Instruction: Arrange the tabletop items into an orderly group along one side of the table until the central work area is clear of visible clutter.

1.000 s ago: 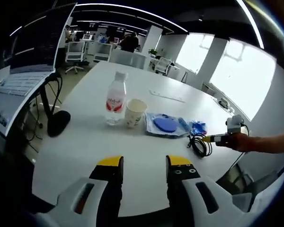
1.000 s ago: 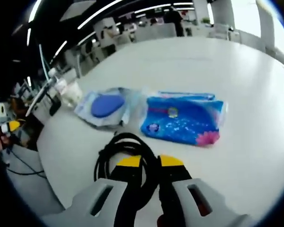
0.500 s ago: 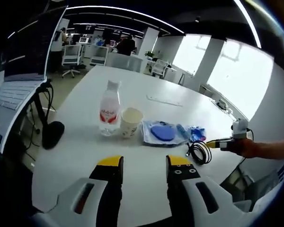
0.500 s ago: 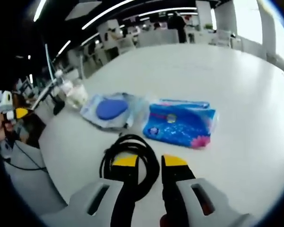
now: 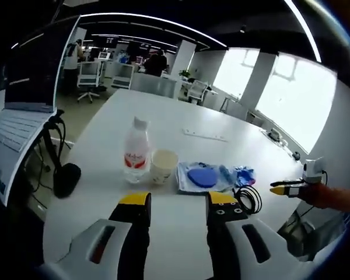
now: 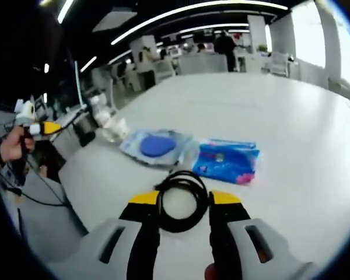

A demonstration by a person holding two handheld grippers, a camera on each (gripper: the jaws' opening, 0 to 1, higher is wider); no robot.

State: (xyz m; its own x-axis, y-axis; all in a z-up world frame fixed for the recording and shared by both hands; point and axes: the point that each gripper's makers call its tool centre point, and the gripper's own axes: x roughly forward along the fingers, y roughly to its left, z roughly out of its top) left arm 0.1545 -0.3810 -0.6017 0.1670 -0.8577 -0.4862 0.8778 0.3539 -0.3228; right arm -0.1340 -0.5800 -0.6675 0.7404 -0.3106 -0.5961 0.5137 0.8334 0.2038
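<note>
Items in a row along the near edge of the white counter [image 5: 181, 119]: water bottle [image 5: 136, 151], paper cup [image 5: 163, 167], clear bag with a blue disc [image 5: 203, 177], blue tissue pack [image 6: 227, 160], coiled black cable [image 6: 181, 200]. Left gripper [image 5: 172, 201] above the counter, fingers spread, holding nothing. Right gripper [image 6: 184, 198] just over the cable, fingers spread either side of the coil, not pinching.

- counter [image 6: 291, 116]: smooth matt white
- water bottle [image 5: 136, 151]: clear plastic, red label
- cup [image 5: 163, 166]: pale paper
- blue packet [image 6: 227, 161]: glossy printed film (catching light)
- cable coil [image 6: 179, 200]: black, rubbery sheen
- pouch [image 6: 157, 147]: crinkled clear plastic
</note>
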